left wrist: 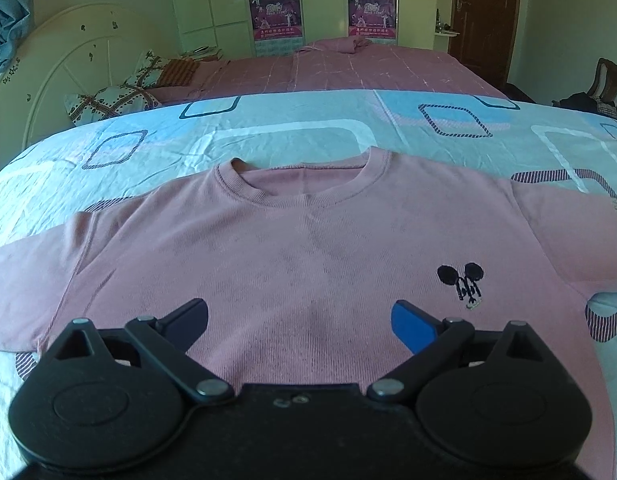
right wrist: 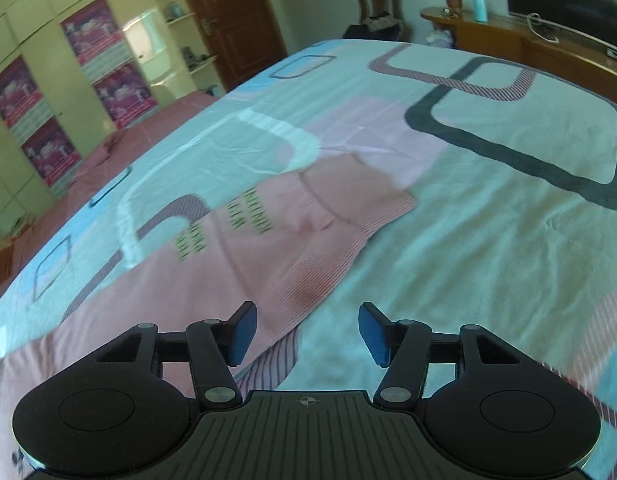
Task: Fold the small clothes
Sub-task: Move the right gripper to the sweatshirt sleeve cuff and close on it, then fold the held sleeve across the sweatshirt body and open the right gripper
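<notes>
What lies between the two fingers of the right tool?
In the right wrist view, the right tool stands open over the bedsheet; between its fingers show the pink sleeve's edge and bare sheet.

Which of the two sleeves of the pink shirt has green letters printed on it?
The sleeve below the right hand-held gripper, which has rows of green lettering near its cuff. The other sleeve, at the left of the left wrist view, is plain pink.
</notes>
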Demonstrator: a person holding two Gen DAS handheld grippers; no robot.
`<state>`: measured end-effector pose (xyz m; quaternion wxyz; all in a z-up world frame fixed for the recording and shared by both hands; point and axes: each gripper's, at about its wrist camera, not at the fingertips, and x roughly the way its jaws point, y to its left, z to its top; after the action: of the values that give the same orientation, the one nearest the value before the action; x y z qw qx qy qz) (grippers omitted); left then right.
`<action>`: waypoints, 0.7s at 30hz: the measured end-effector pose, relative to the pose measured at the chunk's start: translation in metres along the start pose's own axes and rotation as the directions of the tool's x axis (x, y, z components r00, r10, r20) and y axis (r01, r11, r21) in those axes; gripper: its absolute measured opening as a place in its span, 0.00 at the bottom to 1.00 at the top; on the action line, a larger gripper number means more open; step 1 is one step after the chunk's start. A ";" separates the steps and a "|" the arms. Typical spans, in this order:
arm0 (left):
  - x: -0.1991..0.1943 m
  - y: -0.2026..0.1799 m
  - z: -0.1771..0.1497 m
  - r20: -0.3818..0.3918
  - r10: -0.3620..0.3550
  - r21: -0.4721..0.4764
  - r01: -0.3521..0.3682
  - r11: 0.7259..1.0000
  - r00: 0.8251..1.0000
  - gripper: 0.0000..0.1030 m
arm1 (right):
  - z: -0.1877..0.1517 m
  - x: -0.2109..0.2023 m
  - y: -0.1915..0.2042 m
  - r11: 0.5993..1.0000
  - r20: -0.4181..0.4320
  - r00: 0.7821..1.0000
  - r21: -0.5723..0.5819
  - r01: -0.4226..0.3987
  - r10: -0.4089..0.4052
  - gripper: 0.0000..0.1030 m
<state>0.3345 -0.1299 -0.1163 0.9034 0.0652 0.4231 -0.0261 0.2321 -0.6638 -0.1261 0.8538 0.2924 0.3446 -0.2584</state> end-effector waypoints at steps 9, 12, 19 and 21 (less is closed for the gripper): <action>0.011 0.005 0.005 -0.039 -0.018 -0.030 0.017 0.999 0.999 0.87 | 0.028 0.041 -0.025 0.996 0.007 1.000 0.089 0.011 -0.012 0.30; 0.014 0.010 0.006 -0.049 -0.028 -0.049 0.026 0.998 0.998 0.80 | 0.031 0.045 -0.025 0.995 0.004 1.000 0.099 -0.008 0.008 0.09; 0.010 0.022 0.011 -0.029 -0.034 -0.076 0.032 0.997 0.999 0.76 | 0.028 0.002 0.036 0.990 0.116 0.986 -0.082 -0.114 0.123 0.08; 0.006 0.029 0.012 -0.014 -0.028 -0.084 0.026 0.996 1.000 0.76 | 0.022 -0.015 0.066 0.973 0.122 0.972 -0.138 -0.183 0.200 0.08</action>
<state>0.3507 -0.1026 -0.1108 0.9017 0.0219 0.4314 -0.0200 0.2746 -0.6293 -0.0814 0.9129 0.2518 0.2716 -0.1716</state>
